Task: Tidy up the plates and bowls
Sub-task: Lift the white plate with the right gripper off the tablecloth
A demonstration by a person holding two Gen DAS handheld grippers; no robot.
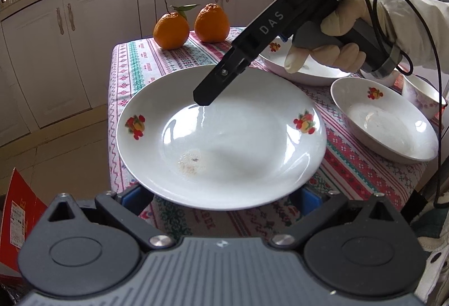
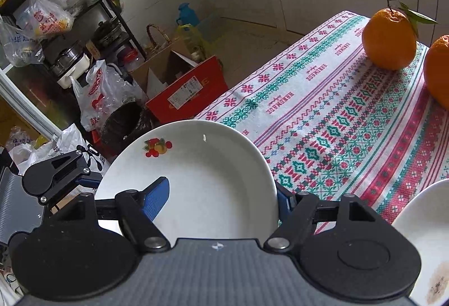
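Left hand-held gripper (image 1: 221, 198): fingers spread wide, sitting under the near rim of the white plate (image 1: 221, 137); grip not discernible. Plate lying at the near edge of the tabletop (image 1: 350, 171). Right hand-held gripper (image 2: 221, 196): fingers apart, straddling the plate's rim. Bowls (image 1: 384, 123) sitting just right; two oranges (image 1: 171, 31) resting beyond.

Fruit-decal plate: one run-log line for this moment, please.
object: fruit-decal plate, overhanging table edge | left gripper: open, flanking near rim | right gripper: open, straddling rim | grip: none yet
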